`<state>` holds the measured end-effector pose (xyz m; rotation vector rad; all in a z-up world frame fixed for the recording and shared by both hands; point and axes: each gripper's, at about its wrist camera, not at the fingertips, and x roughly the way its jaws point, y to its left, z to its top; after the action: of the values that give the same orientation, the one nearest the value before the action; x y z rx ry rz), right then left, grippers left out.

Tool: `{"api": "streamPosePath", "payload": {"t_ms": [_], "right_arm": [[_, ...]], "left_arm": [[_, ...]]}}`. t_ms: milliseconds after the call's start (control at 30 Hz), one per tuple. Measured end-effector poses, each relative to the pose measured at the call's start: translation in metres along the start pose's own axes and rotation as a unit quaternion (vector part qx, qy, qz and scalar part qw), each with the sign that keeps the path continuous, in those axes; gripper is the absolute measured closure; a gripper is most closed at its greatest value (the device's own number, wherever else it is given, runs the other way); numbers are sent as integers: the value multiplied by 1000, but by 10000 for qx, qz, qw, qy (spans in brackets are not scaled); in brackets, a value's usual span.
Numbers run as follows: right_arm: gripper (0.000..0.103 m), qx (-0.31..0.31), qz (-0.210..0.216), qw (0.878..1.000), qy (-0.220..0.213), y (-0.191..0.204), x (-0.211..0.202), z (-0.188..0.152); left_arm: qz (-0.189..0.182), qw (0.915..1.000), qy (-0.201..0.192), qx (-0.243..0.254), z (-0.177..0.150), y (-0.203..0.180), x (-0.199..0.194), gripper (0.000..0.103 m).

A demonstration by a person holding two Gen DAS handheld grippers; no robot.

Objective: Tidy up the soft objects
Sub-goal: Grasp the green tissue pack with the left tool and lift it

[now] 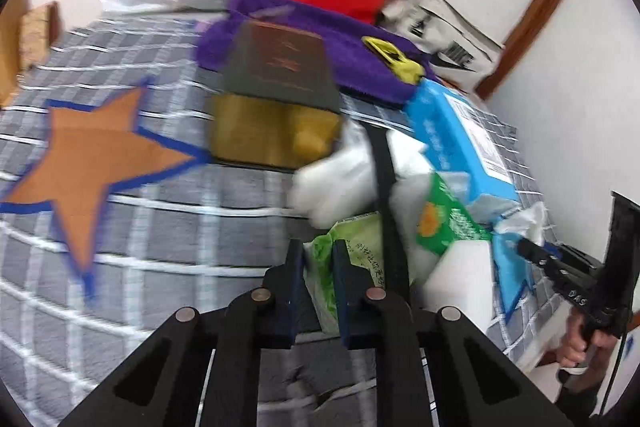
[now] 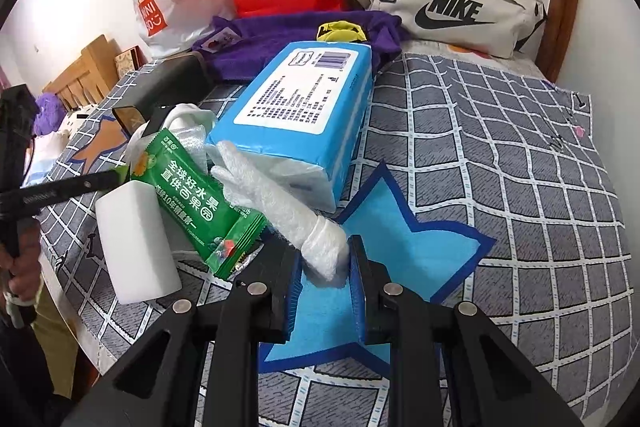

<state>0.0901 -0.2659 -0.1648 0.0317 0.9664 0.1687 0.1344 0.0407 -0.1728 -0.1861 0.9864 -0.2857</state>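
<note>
We grip a green-white packet (image 1: 320, 267) in the left gripper (image 1: 316, 291) at lower centre; the right gripper (image 2: 322, 277) clamps a rolled white cloth (image 2: 280, 203). Next: lift both clear of the bed (image 2: 520, 187).

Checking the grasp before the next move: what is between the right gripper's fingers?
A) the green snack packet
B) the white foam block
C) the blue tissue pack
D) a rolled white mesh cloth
D: in the right wrist view the right gripper is shut on the end of the rolled white mesh cloth, which lies above the blue star patch.
</note>
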Motion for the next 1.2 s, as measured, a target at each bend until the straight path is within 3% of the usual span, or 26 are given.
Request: {"api": "streamPosePath", "payload": {"t_ms": [233, 333, 433, 467, 500, 533, 767, 1033, 1200], "right_arm": [[81, -12, -51, 10000, -36, -1, -5, -3], [81, -30, -54, 10000, -29, 0, -6, -3], [81, -23, -40, 10000, 14, 0, -4, -4], [81, -24, -42, 10000, 25, 1, -4, -5], [81, -26, -40, 10000, 40, 2, -3, -5], [81, -27, -35, 10000, 47, 2, -3, -5], [81, -57, -30, 9999, 82, 3, -1, -5], [80, 11, -27, 9999, 138, -3, 2, -8], [80, 1, -11, 9999, 161, -1, 5, -9]], "left_arm": [[501, 9976, -159, -446, -11, 47, -30, 89], [520, 9975, -66, -477, -14, 57, -33, 85], [565, 9980, 50, -291, -18, 53, -30, 73], [525, 9984, 88, -181, -19, 48, -28, 61], [507, 9986, 110, -109, -21, 46, -28, 43], [524, 9986, 78, 15, -21, 40, -26, 38], [861, 9947, 6, 554, -15, 6, -13, 36], [745, 9948, -13, 688, -29, 3, -19, 27], [1213, 9904, -32, 668, -31, -10, 1, 20]]}}
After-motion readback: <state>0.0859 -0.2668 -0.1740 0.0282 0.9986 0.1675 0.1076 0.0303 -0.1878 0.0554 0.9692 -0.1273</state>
